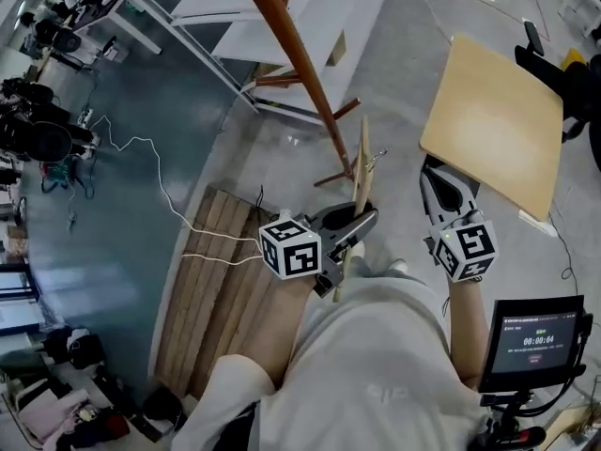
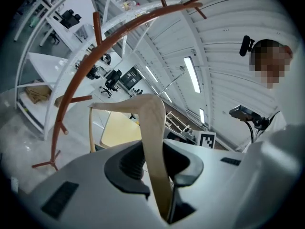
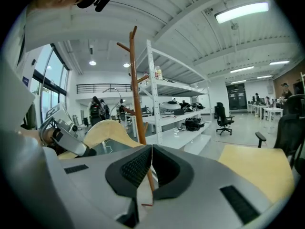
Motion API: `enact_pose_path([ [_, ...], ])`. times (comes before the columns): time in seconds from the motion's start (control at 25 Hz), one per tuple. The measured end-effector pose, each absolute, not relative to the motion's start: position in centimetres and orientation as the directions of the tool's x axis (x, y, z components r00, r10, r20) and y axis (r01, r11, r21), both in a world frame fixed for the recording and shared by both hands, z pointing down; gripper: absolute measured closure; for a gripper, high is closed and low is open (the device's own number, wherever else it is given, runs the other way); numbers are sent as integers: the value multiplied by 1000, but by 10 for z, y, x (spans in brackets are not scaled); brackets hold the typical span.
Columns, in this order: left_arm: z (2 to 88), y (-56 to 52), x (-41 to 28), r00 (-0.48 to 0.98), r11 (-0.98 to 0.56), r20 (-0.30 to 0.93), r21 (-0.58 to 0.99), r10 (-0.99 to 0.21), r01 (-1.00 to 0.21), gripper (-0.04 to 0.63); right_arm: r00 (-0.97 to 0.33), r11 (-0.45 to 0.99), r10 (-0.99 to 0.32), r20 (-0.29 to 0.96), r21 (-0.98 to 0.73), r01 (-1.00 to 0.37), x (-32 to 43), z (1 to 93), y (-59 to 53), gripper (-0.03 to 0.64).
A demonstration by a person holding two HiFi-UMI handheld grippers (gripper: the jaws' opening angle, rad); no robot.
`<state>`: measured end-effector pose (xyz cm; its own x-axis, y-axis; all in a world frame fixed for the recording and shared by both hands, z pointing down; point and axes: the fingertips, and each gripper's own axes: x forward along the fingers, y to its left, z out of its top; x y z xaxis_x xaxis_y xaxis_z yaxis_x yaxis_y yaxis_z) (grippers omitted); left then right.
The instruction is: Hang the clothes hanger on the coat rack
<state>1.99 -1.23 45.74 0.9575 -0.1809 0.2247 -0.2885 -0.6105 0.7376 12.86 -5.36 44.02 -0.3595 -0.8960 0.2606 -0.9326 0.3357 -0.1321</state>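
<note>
In the head view my left gripper (image 1: 364,218) is shut on the lower arm of a pale wooden clothes hanger (image 1: 362,169), which stands on edge with its metal hook toward the coat rack. The brown coat rack (image 1: 299,59) slants up to the left, its foot just beyond the hanger. In the left gripper view the hanger (image 2: 153,123) rises from between the pads of the left gripper (image 2: 159,152), with the rack (image 2: 90,68) off to the left. My right gripper (image 1: 430,171) is shut on nothing, to the right of the hanger. In its own view the right gripper (image 3: 151,149) faces the rack pole (image 3: 137,87).
A light wooden tabletop (image 1: 493,111) lies to the right, close to the right gripper. White shelving (image 1: 282,17) stands behind the rack. A slatted wooden pallet (image 1: 221,280) and a white cable (image 1: 155,172) lie on the floor at left. A small screen (image 1: 535,341) sits at lower right.
</note>
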Motion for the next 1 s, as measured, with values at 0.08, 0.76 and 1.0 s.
enact_pose_path([
  [0.08, 450, -7, 2, 947, -602, 227, 732, -226, -319, 505, -406, 383, -876, 260, -134, -914, 109, 434, -55, 604],
  [0.76, 471, -46, -166, 690, -317, 284, 729, -666, -606, 505, -721, 703, -648, 246, -172, -690, -49, 455, -116, 604],
  [1.0, 450, -71, -197, 640, -290, 290, 707, -712, -644, 505, -737, 722, -635, 231, -162, -673, -75, 435, -126, 604],
])
